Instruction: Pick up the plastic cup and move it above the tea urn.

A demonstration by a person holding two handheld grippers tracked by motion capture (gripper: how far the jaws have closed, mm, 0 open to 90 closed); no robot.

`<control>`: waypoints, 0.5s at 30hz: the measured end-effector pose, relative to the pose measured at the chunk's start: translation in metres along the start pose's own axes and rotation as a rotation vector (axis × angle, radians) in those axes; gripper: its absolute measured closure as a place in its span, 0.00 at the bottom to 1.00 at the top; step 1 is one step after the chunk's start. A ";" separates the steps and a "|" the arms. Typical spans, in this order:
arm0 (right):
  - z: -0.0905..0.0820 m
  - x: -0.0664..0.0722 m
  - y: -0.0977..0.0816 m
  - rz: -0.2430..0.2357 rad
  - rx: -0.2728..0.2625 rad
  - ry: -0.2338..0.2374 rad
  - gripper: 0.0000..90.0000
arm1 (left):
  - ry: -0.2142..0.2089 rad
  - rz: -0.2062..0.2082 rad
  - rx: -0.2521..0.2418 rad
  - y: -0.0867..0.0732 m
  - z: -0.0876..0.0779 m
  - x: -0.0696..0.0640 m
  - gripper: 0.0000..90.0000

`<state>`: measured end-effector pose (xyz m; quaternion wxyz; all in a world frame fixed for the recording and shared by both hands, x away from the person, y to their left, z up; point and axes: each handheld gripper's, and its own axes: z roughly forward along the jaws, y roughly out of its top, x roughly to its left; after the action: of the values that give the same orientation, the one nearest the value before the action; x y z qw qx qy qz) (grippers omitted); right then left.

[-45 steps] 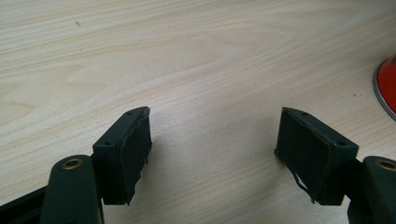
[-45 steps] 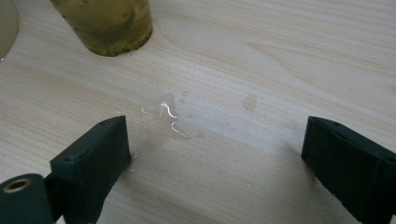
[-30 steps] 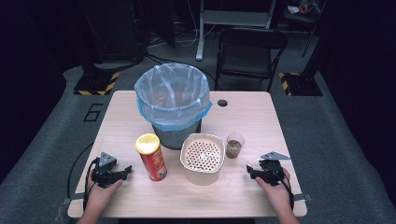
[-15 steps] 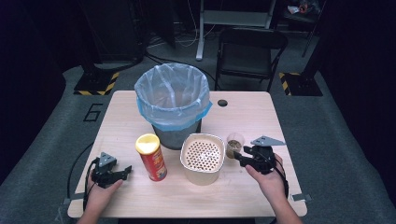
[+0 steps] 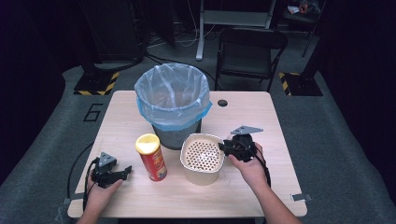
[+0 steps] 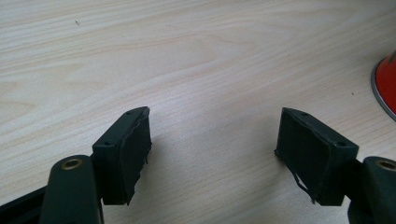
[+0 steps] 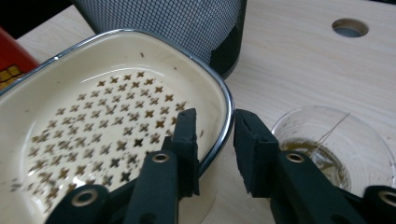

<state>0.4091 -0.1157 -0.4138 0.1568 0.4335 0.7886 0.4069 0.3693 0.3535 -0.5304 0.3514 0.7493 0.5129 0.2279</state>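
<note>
A cream bowl (image 5: 201,156) with a perforated bottom and a chrome rim stands at the table's front middle. My right gripper (image 5: 223,148) is at its right edge. In the right gripper view the bowl's rim (image 7: 228,112) runs between the two jaws of my right gripper (image 7: 215,126), one jaw inside the bowl and one outside. A small gap still shows beside the inner jaw, so the gripper is open. My left gripper (image 5: 122,171) rests low over the front left of the table, open and holding nothing (image 6: 215,140).
A red snack can (image 5: 150,156) with a yellow lid stands left of the bowl. A mesh bin (image 5: 172,95) lined with a blue bag stands behind both. A small clear cup (image 7: 327,144) sits just right of the bowl. A cable hole (image 5: 222,102) lies farther back.
My right gripper has moved left from the table's front right to the bowl, and its jaws now straddle the rim. The left gripper has stayed put.
</note>
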 end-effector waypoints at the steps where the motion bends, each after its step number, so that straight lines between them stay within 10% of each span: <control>1: 0.001 0.001 0.002 -0.018 0.003 -0.015 0.82 | 0.000 0.003 0.002 0.000 0.000 0.000 0.29; 15: -0.008 0.012 -0.001 -0.105 0.040 0.004 0.88 | 0.001 0.003 0.002 0.000 0.000 0.000 0.29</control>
<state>0.3969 -0.1102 -0.4079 0.1675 0.3936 0.8186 0.3833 0.3696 0.3533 -0.5303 0.3502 0.7503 0.5121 0.2284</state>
